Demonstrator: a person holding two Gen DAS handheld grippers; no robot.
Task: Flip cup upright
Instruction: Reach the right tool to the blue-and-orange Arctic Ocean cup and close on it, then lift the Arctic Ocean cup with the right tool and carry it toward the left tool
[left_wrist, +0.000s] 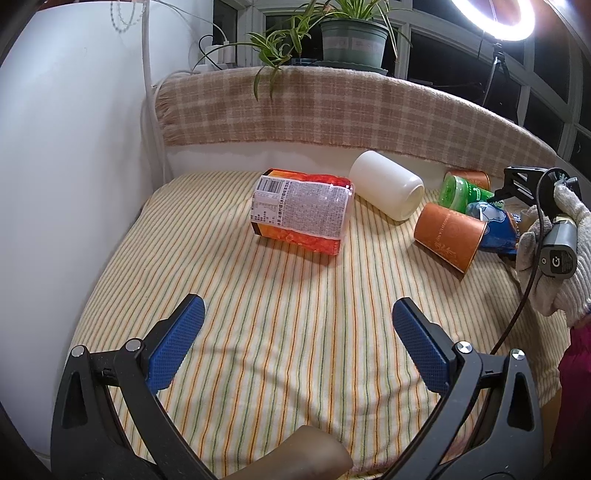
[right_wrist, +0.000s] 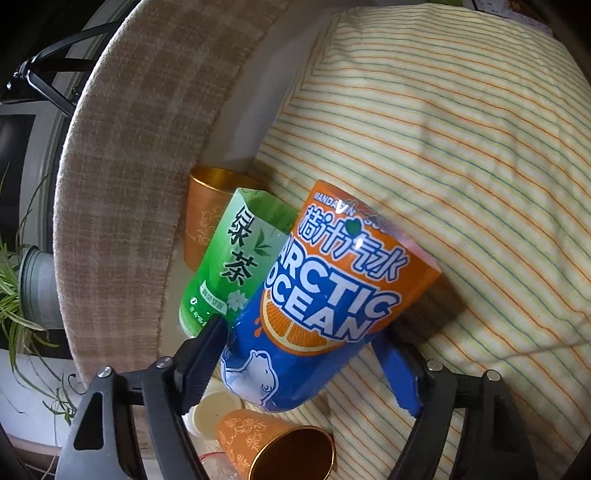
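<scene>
The right gripper (right_wrist: 303, 354) has its fingers closed on the Arctic Ocean cup (right_wrist: 332, 295), tilted beside the green tea cup (right_wrist: 236, 266) on the striped cloth (right_wrist: 461, 184); the left gripper (left_wrist: 297, 347) hangs wide open, empty, nearer than the white cup (left_wrist: 388, 190)

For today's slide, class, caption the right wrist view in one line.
Right tongs grip the tilted Arctic Ocean cup above the striped cloth, green tea cup alongside.

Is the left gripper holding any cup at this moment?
No. In the left wrist view the left gripper is wide open over bare striped cloth, well short of the white cup lying on its side.
</scene>
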